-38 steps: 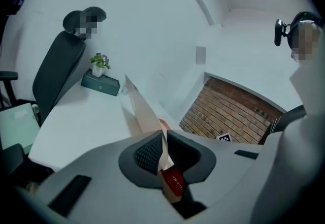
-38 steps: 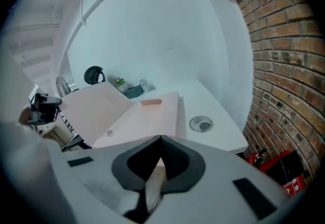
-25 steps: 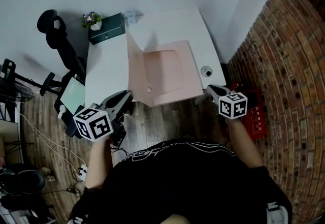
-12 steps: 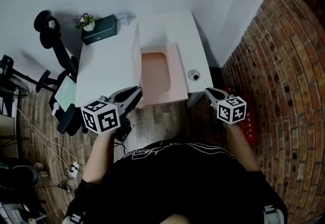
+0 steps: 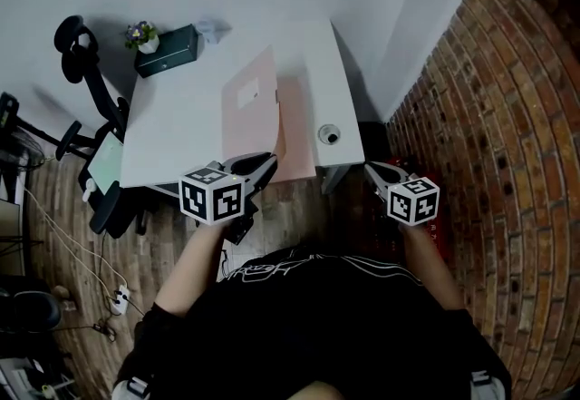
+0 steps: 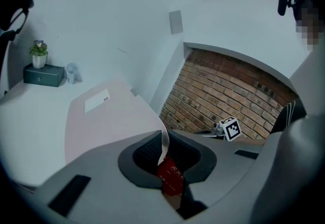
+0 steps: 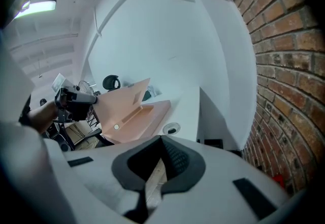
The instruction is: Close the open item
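Note:
A flat pink folder-like case (image 5: 292,131) lies on the white desk (image 5: 177,131). Its cover (image 5: 249,112), with a white label (image 5: 247,92), stands tilted over the base, part way down. My left gripper (image 5: 264,162) is at the desk's near edge, shut on the cover's thin front edge (image 6: 163,139); the cover's outside (image 6: 101,119) fills the left gripper view. My right gripper (image 5: 374,172) hangs off the desk's near right corner, shut with nothing in it (image 7: 161,154). From there the case (image 7: 137,116) shows half open.
A dark green box (image 5: 170,50) and a small flower pot (image 5: 140,34) stand at the desk's far left corner. A cable hole (image 5: 328,134) is right of the case. An office chair (image 5: 77,53) stands at the left, a brick wall (image 5: 494,117) at the right.
The cover, lying open to the left a second ago, has swung up and over toward the base with my left gripper moving right. The right gripper has barely moved.

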Demonstrator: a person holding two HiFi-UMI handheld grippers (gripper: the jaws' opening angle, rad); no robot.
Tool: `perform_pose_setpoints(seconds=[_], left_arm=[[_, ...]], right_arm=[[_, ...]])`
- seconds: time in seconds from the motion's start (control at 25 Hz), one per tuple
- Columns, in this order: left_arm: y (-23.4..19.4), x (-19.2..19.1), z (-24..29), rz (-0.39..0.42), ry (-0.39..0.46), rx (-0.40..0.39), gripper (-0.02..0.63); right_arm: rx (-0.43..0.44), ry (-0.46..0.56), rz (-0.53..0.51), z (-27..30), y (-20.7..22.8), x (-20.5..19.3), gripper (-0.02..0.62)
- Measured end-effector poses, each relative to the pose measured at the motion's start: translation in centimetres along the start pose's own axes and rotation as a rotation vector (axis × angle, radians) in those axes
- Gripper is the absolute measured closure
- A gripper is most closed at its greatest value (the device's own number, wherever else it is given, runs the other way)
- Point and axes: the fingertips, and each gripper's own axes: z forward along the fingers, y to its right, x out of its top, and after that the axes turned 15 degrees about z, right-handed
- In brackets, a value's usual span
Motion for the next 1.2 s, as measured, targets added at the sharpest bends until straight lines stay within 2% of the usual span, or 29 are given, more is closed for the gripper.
perform_pose_setpoints(seconds=[0.36,0.52,0.96,1.2], left_arm=[[1.3,-4.0,6.0,-0.033,-0.070,-0.040,0.534],[1.1,-5.6,8.4,-0.044,-0.097,-0.058,0.525],[1.8,-8.5,11.3,0.005,-0.182,-0.102,0.489],[2.1,-8.9,11.3,-0.072,-0.168,-0.167,0.459]], right_arm=[[-0.017,-0.024,0.010,-1.9,1.8,-1.9,0.592],[-0.025,-0.041,0.058,-2.5,2.6,-3.2,0.592],[0.005,-0.040,0.084,-2.8,2.4,-3.6,0.592],[0.025,-0.028,0.097,-2.6,2.0,-3.3,0.592]])
